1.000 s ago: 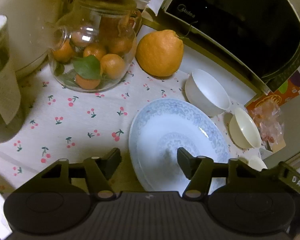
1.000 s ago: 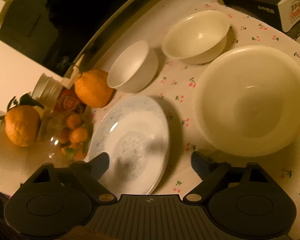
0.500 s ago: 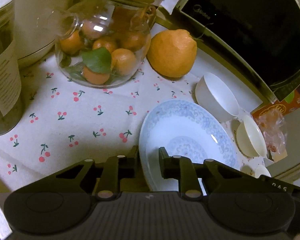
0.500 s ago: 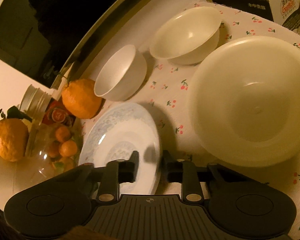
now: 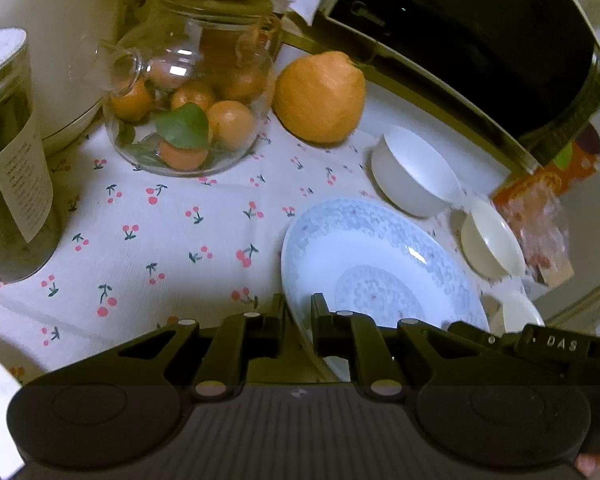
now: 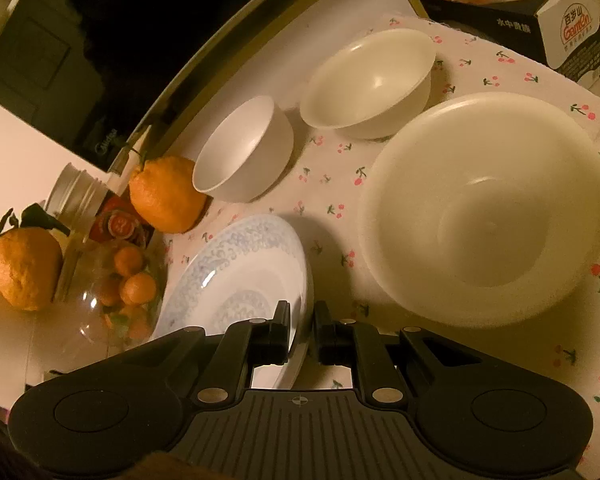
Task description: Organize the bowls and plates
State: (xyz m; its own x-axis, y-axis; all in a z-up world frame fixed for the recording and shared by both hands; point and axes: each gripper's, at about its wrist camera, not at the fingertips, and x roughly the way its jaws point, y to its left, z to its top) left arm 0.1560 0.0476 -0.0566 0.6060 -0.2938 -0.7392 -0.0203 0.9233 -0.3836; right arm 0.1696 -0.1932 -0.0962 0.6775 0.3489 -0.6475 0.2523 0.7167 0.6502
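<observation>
Pinching opposite edges of the blue-patterned plate (image 5: 380, 276), the left claw (image 5: 298, 316) and right claw (image 6: 302, 332) are both gripping its rim narrowly, tilting it off the cherry-print desk (image 5: 140, 232). Sitting just beyond it are a small white bowl (image 6: 244, 152), a cream bowl (image 6: 368, 80) and a large cream bowl (image 6: 484, 208).

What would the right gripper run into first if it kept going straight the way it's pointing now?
The right gripper is already shut on the rim of the blue-patterned plate, so that moves with it. Beyond it, the line likely meets the cherry-print tablecloth, short of the small white bowl; depth is unclear.
</observation>
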